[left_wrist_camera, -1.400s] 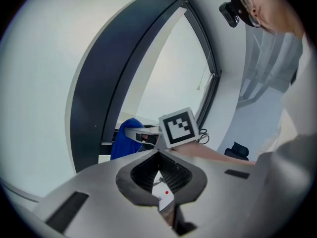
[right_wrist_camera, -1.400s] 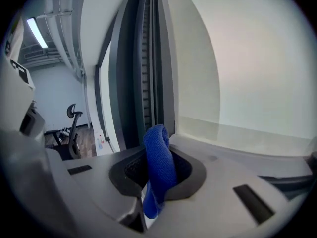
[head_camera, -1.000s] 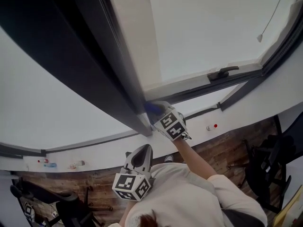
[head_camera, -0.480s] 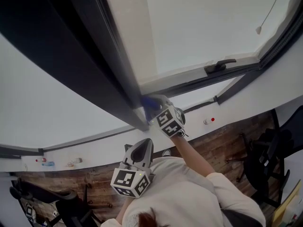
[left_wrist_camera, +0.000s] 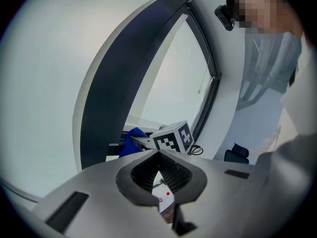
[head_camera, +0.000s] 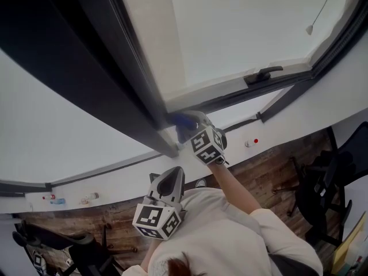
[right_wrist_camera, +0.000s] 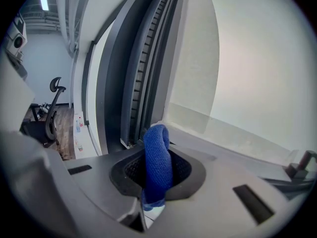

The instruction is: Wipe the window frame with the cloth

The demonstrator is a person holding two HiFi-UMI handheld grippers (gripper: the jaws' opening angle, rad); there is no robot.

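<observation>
A wooden floor (head_camera: 270, 174) lies below a white ledge (head_camera: 115, 180) that carries some small bottles (head_camera: 54, 200), with a black office chair (head_camera: 325, 197) at the right and another chair (head_camera: 86, 252) at the lower left.

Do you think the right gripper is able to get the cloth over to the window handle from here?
Probably yes: the right gripper, shut on the cloth, sits at the lower corner of the frame, and nothing shows along the frame between it and the handle.
</observation>
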